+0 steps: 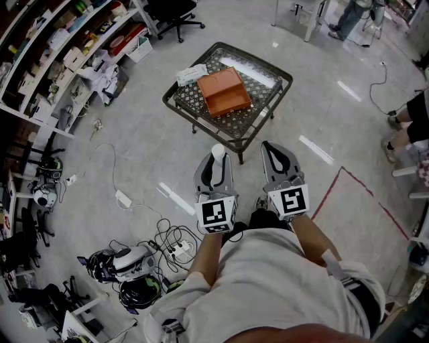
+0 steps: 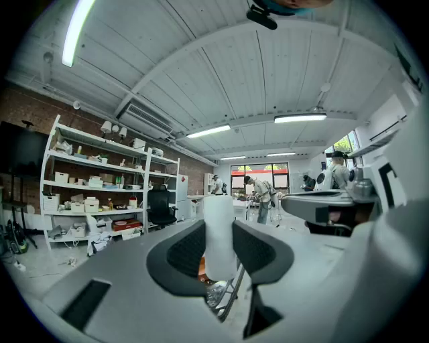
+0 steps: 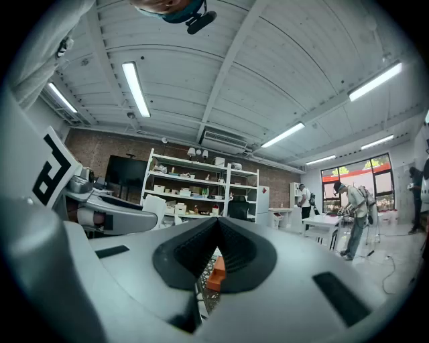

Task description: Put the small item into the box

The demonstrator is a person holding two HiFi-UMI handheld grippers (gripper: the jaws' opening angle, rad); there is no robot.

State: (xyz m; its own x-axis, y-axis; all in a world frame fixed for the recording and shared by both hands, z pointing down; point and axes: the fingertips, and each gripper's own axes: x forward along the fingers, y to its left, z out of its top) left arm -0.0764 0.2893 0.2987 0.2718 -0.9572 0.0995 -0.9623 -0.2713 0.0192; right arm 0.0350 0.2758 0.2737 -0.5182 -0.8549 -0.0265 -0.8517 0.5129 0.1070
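A small white cylindrical item point(image 1: 218, 151) stands upright between the jaws of my left gripper point(image 1: 216, 161), which is shut on it. In the left gripper view the item point(image 2: 218, 234) fills the gap between the dark pads point(image 2: 181, 254). My right gripper point(image 1: 272, 146) is held beside the left one, shut and empty, with its jaws meeting at the tips point(image 3: 216, 224). The orange box point(image 1: 224, 92) lies closed on a black mesh table point(image 1: 201, 114) ahead of both grippers. A part of the box point(image 3: 216, 271) shows below the right jaws.
A white packet point(image 1: 192, 74) lies beside the box on the table. Shelves point(image 1: 60, 60) line the left wall, with an office chair point(image 1: 175, 17) behind the table. Cables and helmets point(image 1: 134, 264) litter the floor at the lower left. A red tape line point(image 1: 335, 194) runs at the right.
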